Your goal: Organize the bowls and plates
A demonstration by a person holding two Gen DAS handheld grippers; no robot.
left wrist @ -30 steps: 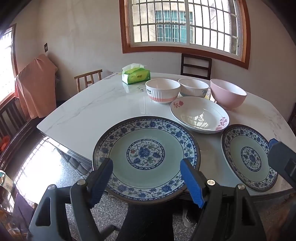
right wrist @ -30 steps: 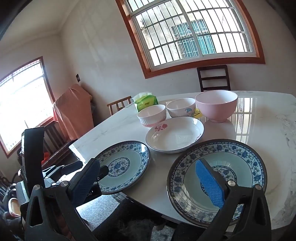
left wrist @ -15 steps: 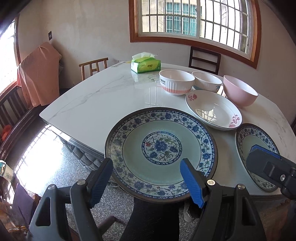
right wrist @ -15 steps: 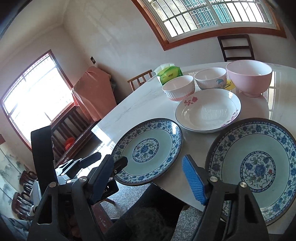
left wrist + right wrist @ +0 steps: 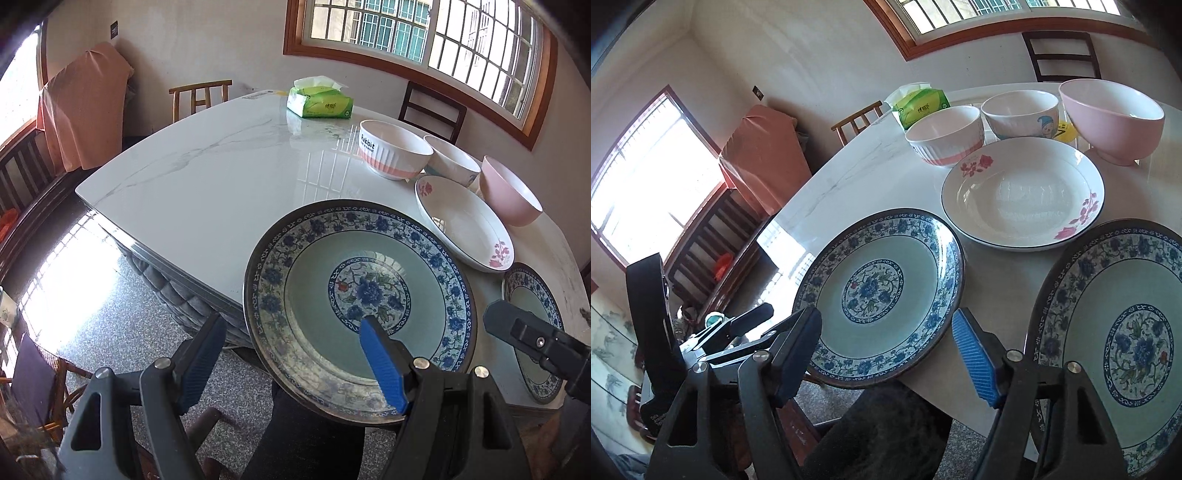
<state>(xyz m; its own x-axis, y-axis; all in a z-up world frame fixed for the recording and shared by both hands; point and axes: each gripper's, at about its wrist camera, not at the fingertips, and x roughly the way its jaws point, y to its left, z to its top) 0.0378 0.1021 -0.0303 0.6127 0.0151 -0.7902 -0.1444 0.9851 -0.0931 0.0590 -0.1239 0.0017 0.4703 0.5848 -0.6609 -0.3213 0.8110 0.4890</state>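
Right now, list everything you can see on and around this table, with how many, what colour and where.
Blue floral plates: 2, near edge, one at left, one at right.
White plate with pink flowers: 1, behind them.
Bowls: 3, far row; white with pink band, white with cartoon, pink.
Tissue pack: 1, green, far side.
Table: 1, white marble.
Chairs: 2, wooden, dark, far side.
Left gripper: open, at left plate's rim.
Right gripper: open, between plates.

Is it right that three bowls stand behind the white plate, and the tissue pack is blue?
No. The right wrist view shows the tissue pack is green. The three bowls do stand behind the white plate.
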